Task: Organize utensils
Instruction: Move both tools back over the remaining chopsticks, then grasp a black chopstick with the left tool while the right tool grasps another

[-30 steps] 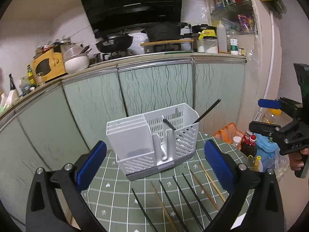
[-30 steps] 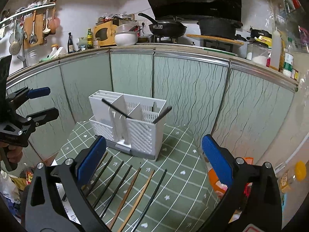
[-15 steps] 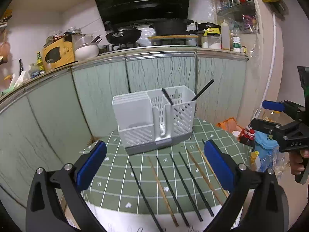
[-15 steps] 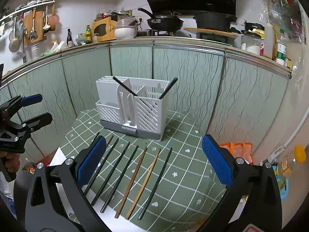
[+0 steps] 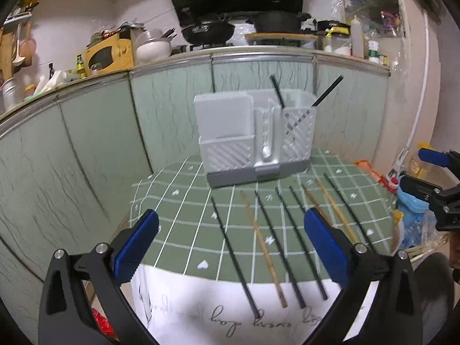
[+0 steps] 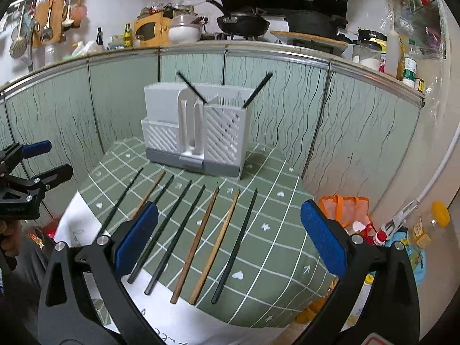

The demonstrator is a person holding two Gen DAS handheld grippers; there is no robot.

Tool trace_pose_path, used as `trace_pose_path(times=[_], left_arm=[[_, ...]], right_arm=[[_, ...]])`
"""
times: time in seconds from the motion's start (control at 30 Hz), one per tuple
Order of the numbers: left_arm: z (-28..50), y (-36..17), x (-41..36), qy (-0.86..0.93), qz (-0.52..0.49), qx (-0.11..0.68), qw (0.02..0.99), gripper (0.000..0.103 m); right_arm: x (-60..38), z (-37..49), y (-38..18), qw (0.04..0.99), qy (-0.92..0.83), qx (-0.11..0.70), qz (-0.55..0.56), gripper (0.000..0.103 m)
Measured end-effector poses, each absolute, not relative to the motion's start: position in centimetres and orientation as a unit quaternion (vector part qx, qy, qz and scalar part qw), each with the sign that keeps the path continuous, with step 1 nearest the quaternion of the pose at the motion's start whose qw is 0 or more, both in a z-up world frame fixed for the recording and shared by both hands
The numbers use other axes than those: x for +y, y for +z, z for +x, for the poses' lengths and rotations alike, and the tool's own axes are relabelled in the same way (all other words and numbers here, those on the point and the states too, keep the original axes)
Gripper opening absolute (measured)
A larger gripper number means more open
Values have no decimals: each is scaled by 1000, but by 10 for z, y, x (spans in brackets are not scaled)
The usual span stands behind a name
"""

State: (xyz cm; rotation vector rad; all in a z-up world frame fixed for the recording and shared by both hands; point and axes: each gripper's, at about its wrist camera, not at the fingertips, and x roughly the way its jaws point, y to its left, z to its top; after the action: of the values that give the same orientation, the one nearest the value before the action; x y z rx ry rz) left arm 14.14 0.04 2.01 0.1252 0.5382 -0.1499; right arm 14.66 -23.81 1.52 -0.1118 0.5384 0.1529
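A white slotted utensil holder [image 5: 253, 135] [image 6: 198, 132] stands at the back of a small table with a green checked cloth [image 5: 184, 215] [image 6: 276, 230]. Two black chopsticks [image 5: 327, 90] [image 6: 258, 89] lean out of its right compartment. Several black and wooden chopsticks [image 5: 263, 244] [image 6: 198, 238] lie side by side in front of it. My left gripper [image 5: 230, 247] hovers open above the table's near edge, empty. My right gripper [image 6: 227, 238] hovers open over the row, empty. Each gripper shows at the other view's edge [image 5: 431, 178] [image 6: 31, 166].
Green cabinet doors [image 5: 86, 149] curve behind the table under a counter with pans [image 6: 244, 24], a bowl and jars. Bottles and an orange bag [image 6: 345, 210] sit on the floor at the right. The cloth's white hem [image 5: 201, 302] hangs at the near edge.
Both grippers have pulled back and tilted down from the holder. The whole row of chopsticks and the table's near edge have come into view. Both stay open.
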Motion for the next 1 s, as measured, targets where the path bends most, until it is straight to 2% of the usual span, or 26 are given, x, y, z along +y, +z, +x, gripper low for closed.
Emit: trace_pose_path(times=[0.3,0.63,0.67,0.73,0.8,0.9,1.0], left_arm=[[146,-21,17,-54,15,299,953,99],[149,-64,14,-26,6,354,935,98],[147,-67,14,-27,6,355,934,96],[145,-75,11,-24,10,363,931,81],[144,-84,9,-24,11,377,926,75],[144,-96,5,-24,13,395,918,60],[142,-97,1,-18,27,392,920,57]], right_arm=[[-233,155,-34,951,43,303,-51,95],[-238,146,-60,946,4,321,-40,95],[-239,146,-63,946,2,323,-38,95],[-243,146,-69,943,-10,330,-33,95],[-248,146,-75,940,-12,340,-19,94],[-253,144,-79,939,-14,345,-9,91],[-256,143,-82,938,-11,346,-1,87]])
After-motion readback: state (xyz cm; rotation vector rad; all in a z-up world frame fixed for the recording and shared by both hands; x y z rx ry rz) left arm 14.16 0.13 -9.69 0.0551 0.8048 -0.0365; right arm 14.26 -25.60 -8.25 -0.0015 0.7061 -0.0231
